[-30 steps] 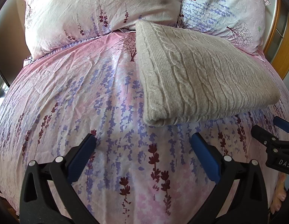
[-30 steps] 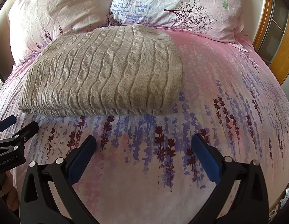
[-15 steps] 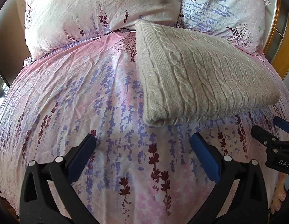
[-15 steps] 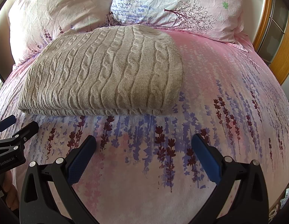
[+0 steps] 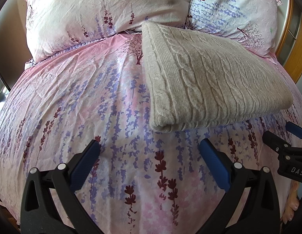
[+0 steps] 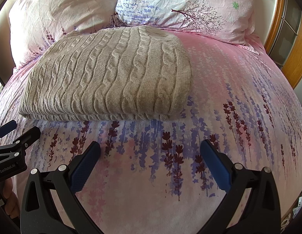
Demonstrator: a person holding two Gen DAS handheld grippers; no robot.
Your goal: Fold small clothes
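Nothing has moved since the earlier frames; both tongs hover parted and empty above the pink lavender-print bed cover (image 5: 73, 89). Left tongs (image 5: 150, 157) sit near the left fold corner of the beige cable-knit folded sweater (image 5: 205, 81); right tongs (image 6: 150, 157) face its near long edge. The sweater lies flat on the bed, its far edge touching the pillows. Judged, folding looks complete; any finishing press should smooth the top layer without dragging the stacked edges apart. Count: one sweater; two floral pillows, left pillow (image 5: 104, 9) and right pillow (image 5: 234, 9); two tongs.
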